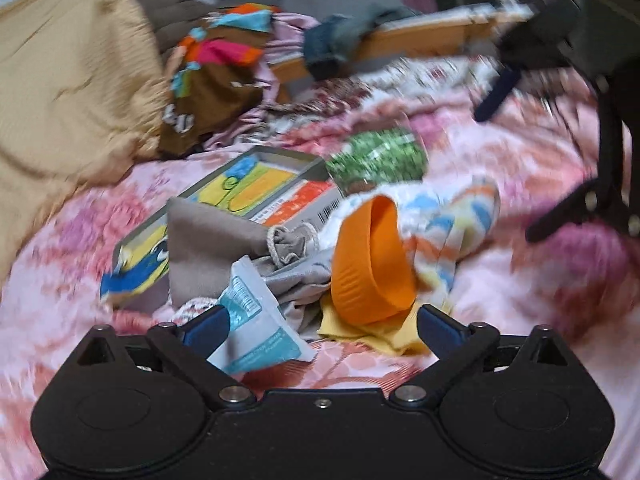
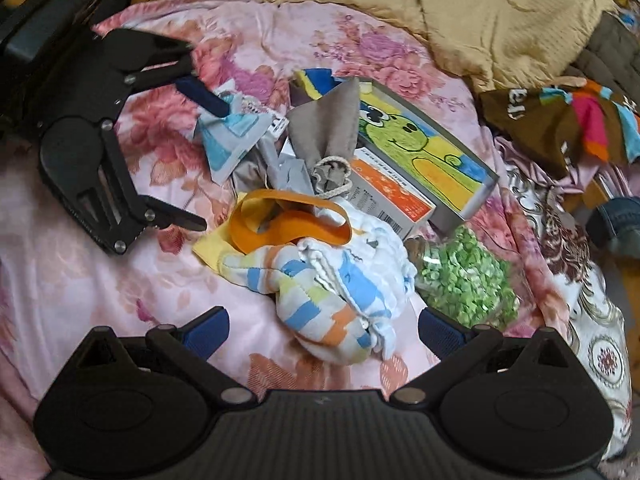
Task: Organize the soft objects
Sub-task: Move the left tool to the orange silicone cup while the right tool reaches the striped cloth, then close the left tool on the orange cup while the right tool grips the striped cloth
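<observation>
A heap of soft things lies on the pink floral bedspread (image 2: pixel 120 300). My left gripper (image 1: pixel 324 320) is open wide at the heap's near side. Its left finger lies against a white and teal packet (image 1: pixel 256 320), and an orange band (image 1: pixel 372 264) on a yellow cloth (image 1: pixel 372 338) sits between the fingers. Behind them is a grey drawstring pouch (image 1: pixel 216 248). My right gripper (image 2: pixel 324 328) is open around a white cloth with coloured stripes (image 2: pixel 328 300), not closed on it. The right wrist view shows the left gripper (image 2: pixel 196 158) from the side, and the packet (image 2: pixel 228 136).
An open grey box (image 2: pixel 472 160) with a frog drawing holds an orange and white carton (image 2: pixel 392 196). A clear container of green bits (image 2: pixel 464 280) lies beside the striped cloth. A tan quilt (image 2: pixel 480 12) and a heap of clothes (image 2: pixel 560 116) fill the far side.
</observation>
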